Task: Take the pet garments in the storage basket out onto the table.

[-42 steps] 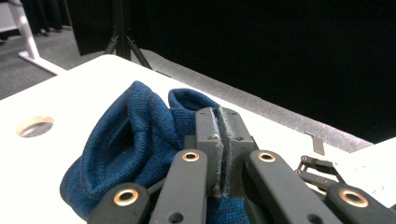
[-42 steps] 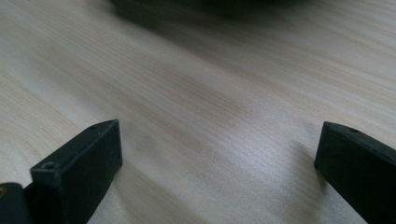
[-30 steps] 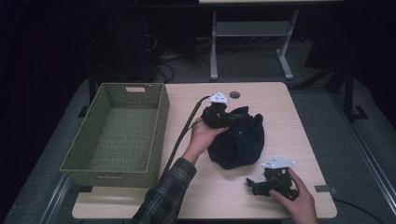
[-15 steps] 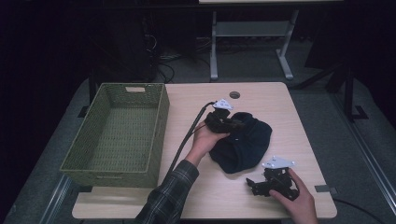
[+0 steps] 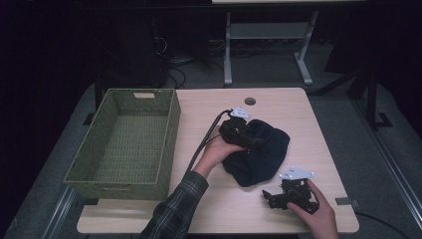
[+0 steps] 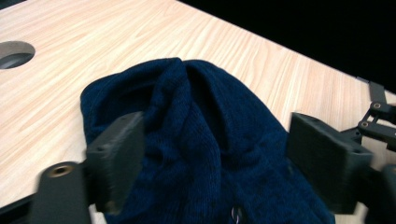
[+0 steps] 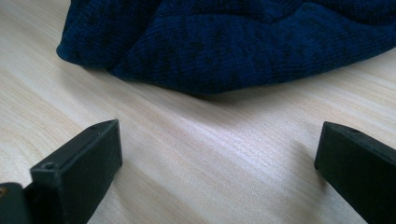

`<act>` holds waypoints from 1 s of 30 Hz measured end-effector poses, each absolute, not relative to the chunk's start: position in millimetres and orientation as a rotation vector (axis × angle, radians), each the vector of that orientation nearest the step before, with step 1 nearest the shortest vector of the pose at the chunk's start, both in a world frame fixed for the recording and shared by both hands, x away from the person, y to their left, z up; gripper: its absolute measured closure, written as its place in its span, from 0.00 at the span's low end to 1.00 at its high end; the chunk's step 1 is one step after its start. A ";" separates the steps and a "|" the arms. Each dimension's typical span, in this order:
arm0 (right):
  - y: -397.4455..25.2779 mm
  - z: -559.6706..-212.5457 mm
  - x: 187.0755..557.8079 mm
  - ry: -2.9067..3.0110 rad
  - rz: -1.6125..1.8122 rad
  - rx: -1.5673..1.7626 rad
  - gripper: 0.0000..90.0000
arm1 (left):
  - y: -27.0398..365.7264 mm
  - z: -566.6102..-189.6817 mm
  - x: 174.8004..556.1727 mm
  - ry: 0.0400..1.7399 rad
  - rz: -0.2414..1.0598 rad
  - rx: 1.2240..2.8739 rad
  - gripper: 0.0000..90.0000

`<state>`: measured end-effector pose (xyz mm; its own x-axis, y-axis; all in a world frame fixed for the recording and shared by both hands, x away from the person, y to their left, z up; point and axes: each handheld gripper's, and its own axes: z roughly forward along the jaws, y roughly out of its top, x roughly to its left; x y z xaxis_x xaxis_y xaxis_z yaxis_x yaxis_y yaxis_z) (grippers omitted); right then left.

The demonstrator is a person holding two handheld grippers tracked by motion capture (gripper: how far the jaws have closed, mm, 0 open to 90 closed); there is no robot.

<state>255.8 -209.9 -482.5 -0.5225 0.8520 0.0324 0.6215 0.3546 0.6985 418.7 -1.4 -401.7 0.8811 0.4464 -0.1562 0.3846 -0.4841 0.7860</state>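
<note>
While both tongs gape, left straddles navy knit.

Light wood-grain table with a round cable hole near its far edge, green woven basket standing on its left side, crumpled dark blue knitted garment lying near the middle

Left gripper: black body, grey three-cornered plate on top, thick black cable trailing toward 7 o'clock. Its blocky matte-black jaws carry a brass-coloured rivet at 8 o'clock in the left gripper view. Right gripper: black linkage frame, same grey plate with small screws. Left forearm wears a dark plaid sleeve.
</note>
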 end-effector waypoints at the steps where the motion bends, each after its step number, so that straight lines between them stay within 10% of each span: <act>1: -209.9 -482.5 255.8 2.286 0.956 1.299 0.00 | -0.7 -401.0 417.9 0.602 0.095 2.138 0.18; 30: -209.9 -482.5 255.8 2.289 0.953 1.299 0.00 | 79.3 -387.2 339.2 0.652 0.211 2.103 0.16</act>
<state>255.8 -209.9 -482.5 -0.5237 0.8513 0.0322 0.6223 0.3565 0.6969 339.2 79.3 -387.2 0.8464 0.5246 -0.0912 0.3717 -0.4594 0.8068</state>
